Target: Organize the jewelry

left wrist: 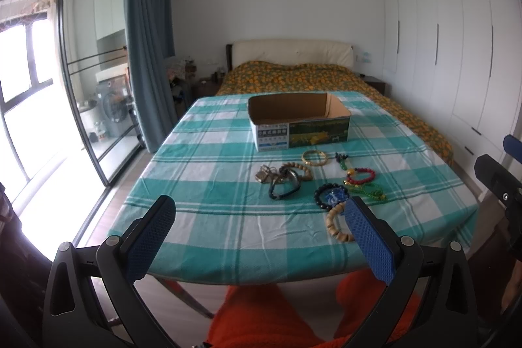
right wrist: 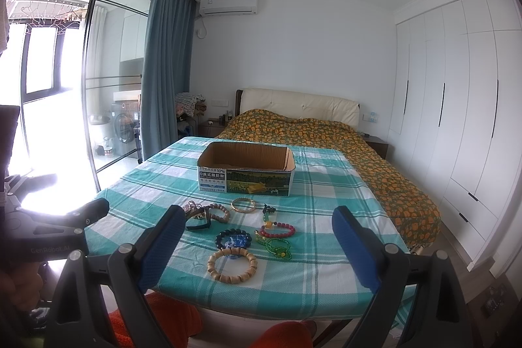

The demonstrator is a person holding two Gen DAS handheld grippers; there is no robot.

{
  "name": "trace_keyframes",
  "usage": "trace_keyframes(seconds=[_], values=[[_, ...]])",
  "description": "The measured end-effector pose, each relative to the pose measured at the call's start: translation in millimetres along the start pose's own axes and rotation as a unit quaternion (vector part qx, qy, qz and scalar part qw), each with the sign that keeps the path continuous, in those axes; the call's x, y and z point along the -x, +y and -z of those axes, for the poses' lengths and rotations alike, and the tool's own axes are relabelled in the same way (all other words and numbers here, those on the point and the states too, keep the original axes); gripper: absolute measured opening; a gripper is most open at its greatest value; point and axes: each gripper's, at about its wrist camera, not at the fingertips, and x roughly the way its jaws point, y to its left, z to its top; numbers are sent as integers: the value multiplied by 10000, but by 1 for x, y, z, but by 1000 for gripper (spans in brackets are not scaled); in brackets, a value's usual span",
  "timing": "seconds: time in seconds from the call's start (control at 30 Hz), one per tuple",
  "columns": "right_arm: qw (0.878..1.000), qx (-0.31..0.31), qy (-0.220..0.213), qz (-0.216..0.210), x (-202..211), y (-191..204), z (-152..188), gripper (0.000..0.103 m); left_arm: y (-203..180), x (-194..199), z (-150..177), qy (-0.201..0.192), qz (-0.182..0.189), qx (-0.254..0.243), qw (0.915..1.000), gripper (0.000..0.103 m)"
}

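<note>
Several bracelets lie on a teal checked cloth [left wrist: 212,185] over a table. Nearest me is a tan wooden bead bracelet [right wrist: 232,264], also in the left wrist view [left wrist: 337,222]. Behind it lie a dark bead bracelet with a blue piece [right wrist: 233,238], a red bead bracelet [right wrist: 277,230], a green one [right wrist: 278,247], a gold bangle [right wrist: 243,204] and a tangled dark pile [right wrist: 199,214]. An open cardboard box [right wrist: 244,173] stands behind them, empty inside. My left gripper [left wrist: 261,217] and right gripper [right wrist: 257,224] are both open and empty, held near the table's front edge.
A bed with an orange patterned cover [right wrist: 326,136] lies behind the table. White wardrobes [right wrist: 456,119] line the right wall. A glass sliding door [left wrist: 81,87] and a blue curtain [left wrist: 146,38] are on the left. Orange fabric [left wrist: 277,315] shows below the table's front edge.
</note>
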Motion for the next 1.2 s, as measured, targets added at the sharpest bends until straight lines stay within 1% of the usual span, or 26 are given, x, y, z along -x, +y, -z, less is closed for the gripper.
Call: trace_keyframes(seconds=[1.2], values=[[10000, 11, 2, -2, 0, 0, 0, 94, -1, -5, 1, 178, 87, 3, 9998, 103]])
